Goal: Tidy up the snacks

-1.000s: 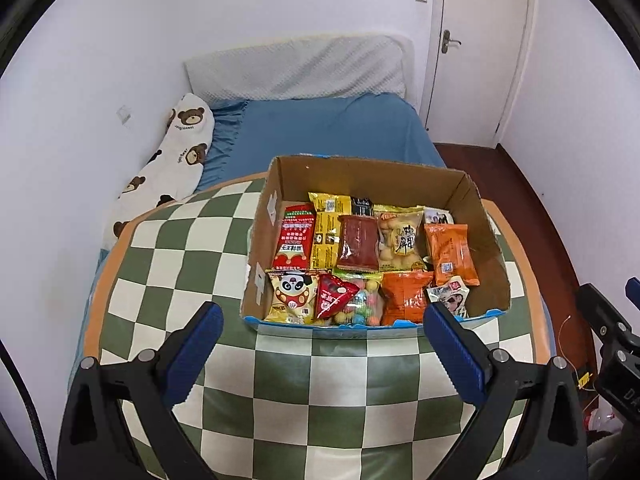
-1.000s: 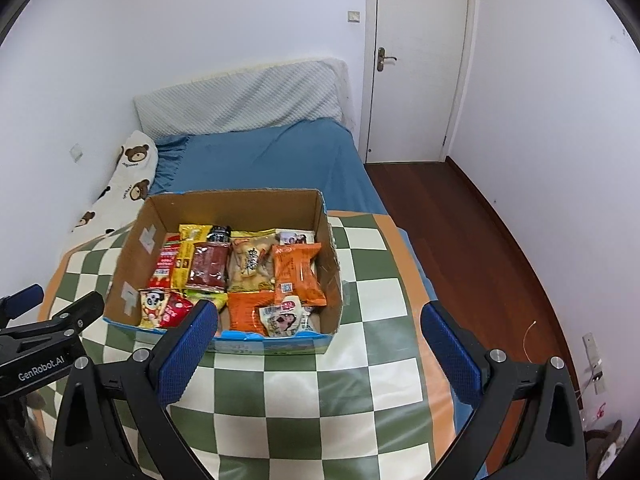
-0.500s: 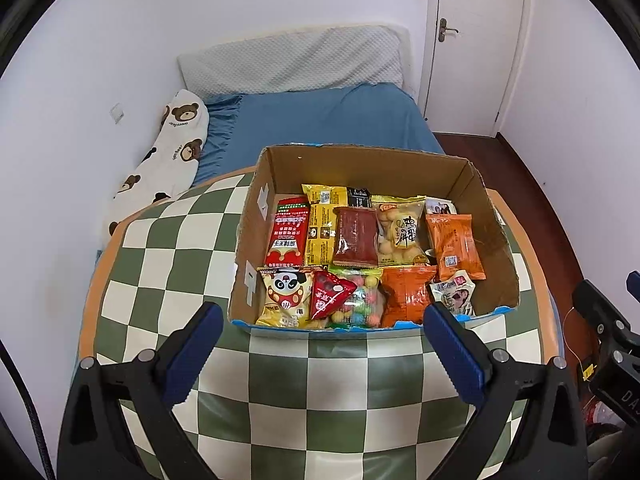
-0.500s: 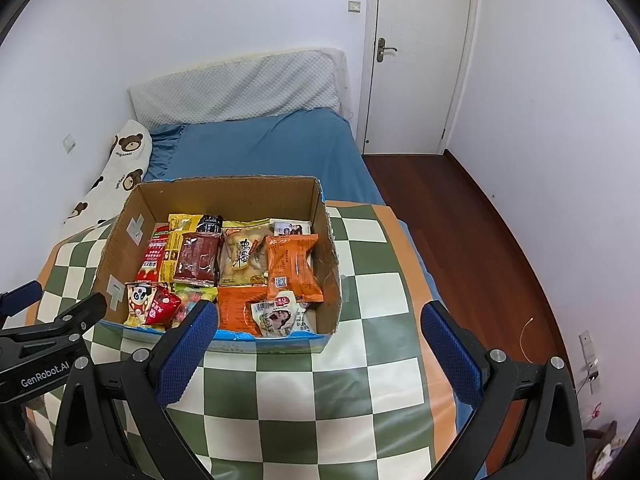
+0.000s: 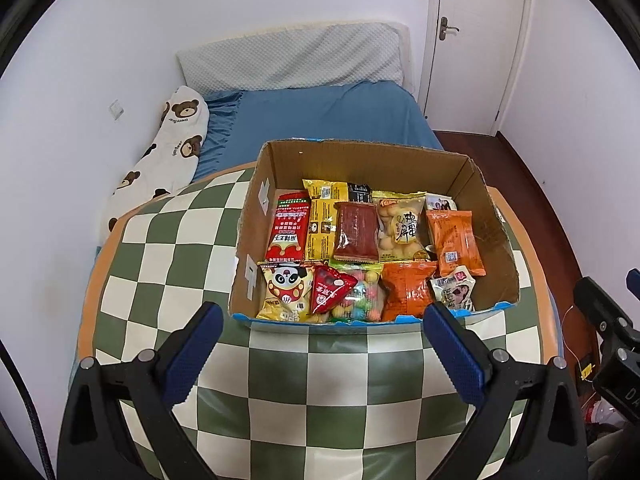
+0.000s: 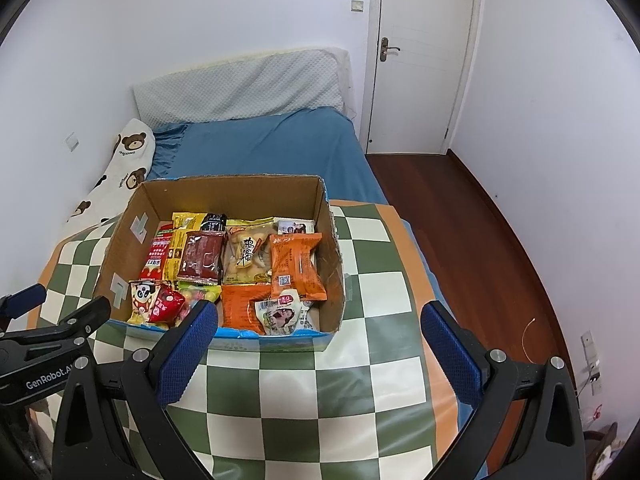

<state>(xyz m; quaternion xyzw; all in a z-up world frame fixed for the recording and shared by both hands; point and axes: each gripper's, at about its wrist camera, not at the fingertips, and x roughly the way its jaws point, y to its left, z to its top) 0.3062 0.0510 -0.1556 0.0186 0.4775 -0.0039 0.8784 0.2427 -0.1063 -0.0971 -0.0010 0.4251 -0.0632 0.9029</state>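
Box (image 5: 498, 248) sat on the checked worktop (image 5: 168, 248), open-topped, packed with snacks; red packet (image 5: 287, 227) at left, orange packet (image 5: 454, 236) at right, panda bag (image 5: 285, 290) at near-left corner; left claw (image 5: 320, 354) spread wide, empty, hovering before the box's near wall; right claw (image 6: 318, 354) likewise spread, empty, just off the near-right corner; bed (image 6: 276, 148) behind worktop.

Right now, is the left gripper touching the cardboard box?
Apart. In the left wrist view, the open left gripper shows checkered tablecloth between its fingertips and the cardboard box.
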